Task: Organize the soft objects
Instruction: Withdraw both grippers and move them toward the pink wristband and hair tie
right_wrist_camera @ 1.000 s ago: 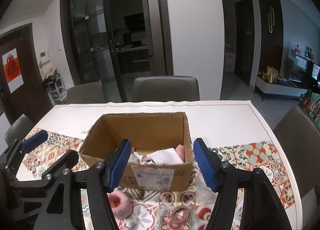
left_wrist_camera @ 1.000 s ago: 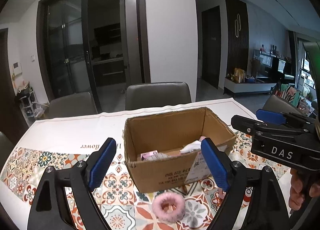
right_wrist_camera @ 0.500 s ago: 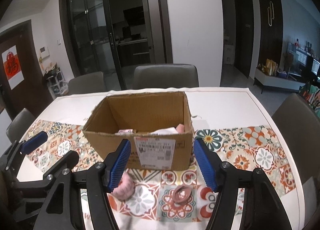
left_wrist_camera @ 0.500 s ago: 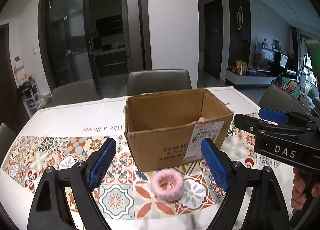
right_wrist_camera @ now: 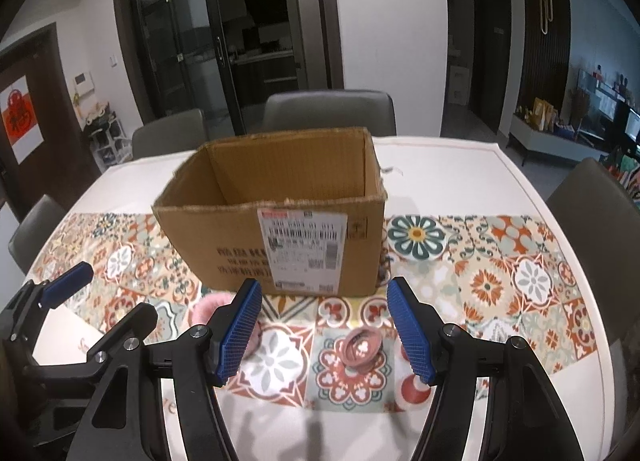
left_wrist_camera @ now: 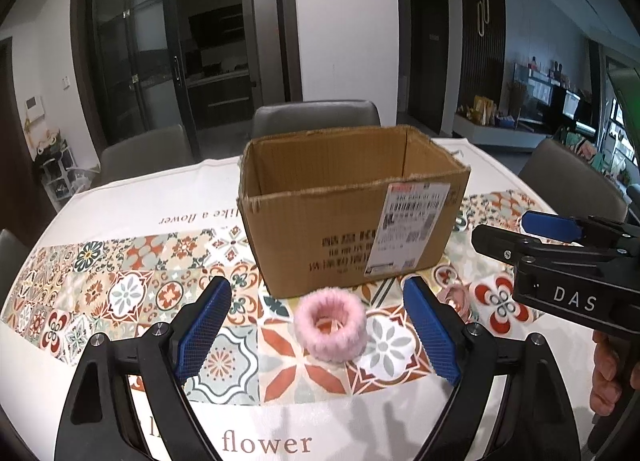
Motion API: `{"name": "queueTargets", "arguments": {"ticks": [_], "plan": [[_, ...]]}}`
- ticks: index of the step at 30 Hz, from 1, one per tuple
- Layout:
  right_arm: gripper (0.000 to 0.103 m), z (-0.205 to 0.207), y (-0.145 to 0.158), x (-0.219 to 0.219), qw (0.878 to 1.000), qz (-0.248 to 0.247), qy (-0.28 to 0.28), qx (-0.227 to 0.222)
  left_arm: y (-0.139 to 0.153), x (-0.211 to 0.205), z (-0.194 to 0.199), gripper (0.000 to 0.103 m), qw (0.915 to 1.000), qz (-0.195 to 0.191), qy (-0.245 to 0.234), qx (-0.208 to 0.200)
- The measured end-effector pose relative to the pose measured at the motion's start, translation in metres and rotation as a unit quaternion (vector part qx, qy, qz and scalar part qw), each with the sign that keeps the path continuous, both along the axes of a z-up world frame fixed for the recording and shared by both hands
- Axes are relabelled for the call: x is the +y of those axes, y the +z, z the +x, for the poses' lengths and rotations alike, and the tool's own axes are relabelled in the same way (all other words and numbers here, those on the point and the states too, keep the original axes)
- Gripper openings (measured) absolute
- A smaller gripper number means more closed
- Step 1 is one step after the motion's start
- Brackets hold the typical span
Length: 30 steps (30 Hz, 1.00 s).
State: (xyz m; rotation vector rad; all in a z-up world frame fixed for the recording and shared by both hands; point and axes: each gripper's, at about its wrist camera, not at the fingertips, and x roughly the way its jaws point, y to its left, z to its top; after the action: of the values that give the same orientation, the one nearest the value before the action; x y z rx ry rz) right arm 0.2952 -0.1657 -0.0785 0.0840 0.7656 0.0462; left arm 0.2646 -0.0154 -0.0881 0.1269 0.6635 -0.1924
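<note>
While both grippers hang low over the tiled-pattern tablecloth [left_wrist_camera: 120, 293], each is lined up on its own soft object in front of the open brown cardboard box [left_wrist_camera: 352, 213]. The left gripper [left_wrist_camera: 316, 337] has its blue-padded jaws spread wide and empty, and the fluffy pink ring-shaped scrunchie [left_wrist_camera: 330, 325] lies on the cloth between them, slightly ahead of the pads, its hole facing upward, so it has no long axis to match. The right gripper [right_wrist_camera: 324, 335] is likewise wide and empty; the smaller dusty-pink coiled hair tie [right_wrist_camera: 361, 349] lies between its pads, nearer the right one, tilted on the cloth. The scrunchie shows in the right wrist view only as a pink edge behind that gripper's left pad. By position, the left gripper is nearer the scrunchie and the right nearer the hair tie; the coming move likely turns on a short forward and downward advance before closing. Compared with one second ago, both cameras sit lower and farther back from the box: its contents, then visible over the rim, are now hidden behind the front wall, and the scrunchie has come up from the frame's bottom edge to lie fully between the left jaws.
</note>
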Motion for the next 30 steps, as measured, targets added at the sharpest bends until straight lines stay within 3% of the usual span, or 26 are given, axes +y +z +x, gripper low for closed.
{"name": "queueTargets", "arguments": {"ticks": [19,30], "plan": [[0.066,0.005,-0.064,-0.007,0.995,0.002,-0.006,0.095,-0.066,-0.009,0.012,0.088,0.9956,0.013,-0.013,0.092],[0.066,0.020,-0.093,-0.013,0.991,0.002,-0.012,0.134,-0.090,-0.016,0.031,0.088,0.9926,0.022,-0.015,0.118]]}}
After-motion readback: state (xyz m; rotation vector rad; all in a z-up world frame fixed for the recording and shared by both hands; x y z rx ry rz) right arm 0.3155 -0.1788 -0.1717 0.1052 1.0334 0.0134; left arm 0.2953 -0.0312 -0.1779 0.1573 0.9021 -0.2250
